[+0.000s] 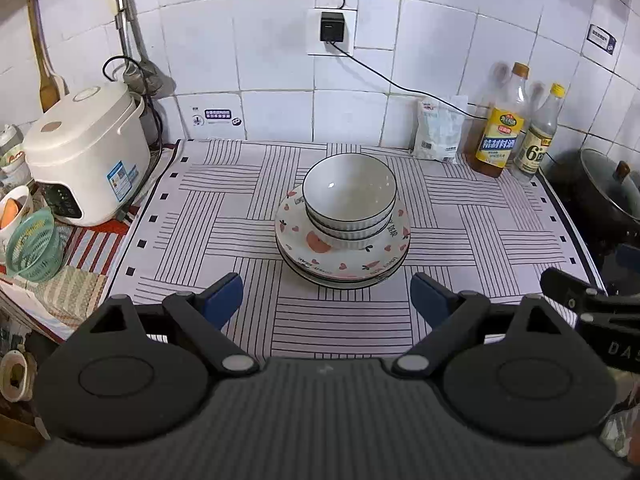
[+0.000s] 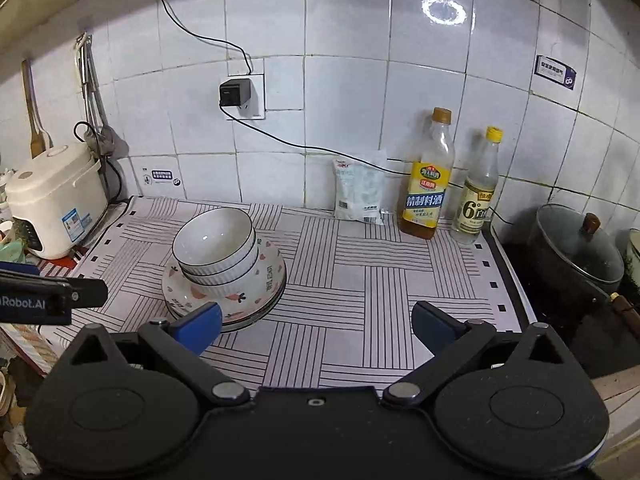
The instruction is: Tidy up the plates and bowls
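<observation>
Standing wide open and empty, the left gripper faces the stacked bowls on the plates, mid-mat; the right gripper, likewise spread and empty, hangs right of them.

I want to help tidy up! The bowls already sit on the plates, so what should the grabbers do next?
Probably nothing more than backing away: the bowls sit nested on the stacked plates, and both grippers' fingers are open and empty.
</observation>
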A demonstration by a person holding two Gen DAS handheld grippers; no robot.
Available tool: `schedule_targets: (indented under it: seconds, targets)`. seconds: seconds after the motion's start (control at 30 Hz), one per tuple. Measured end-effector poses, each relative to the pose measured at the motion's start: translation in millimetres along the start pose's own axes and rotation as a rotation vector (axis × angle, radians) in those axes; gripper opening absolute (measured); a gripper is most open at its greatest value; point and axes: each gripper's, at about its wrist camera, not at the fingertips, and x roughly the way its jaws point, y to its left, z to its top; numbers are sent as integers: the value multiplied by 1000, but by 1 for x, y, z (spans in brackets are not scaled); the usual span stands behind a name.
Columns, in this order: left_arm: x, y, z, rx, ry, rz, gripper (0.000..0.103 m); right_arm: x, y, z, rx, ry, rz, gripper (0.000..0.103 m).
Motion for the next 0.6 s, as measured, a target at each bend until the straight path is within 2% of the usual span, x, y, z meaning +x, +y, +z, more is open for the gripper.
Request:
schedule_targets:
  seconds: [0.33, 0.6]
  targets:
    - [3, 2, -12, 15, 1, 16, 91, -5, 9, -11, 2, -13, -33, 102]
    - [-1, 1, -19, 16, 8, -3, 91, -8, 9, -14, 16, 3, -47, 102]
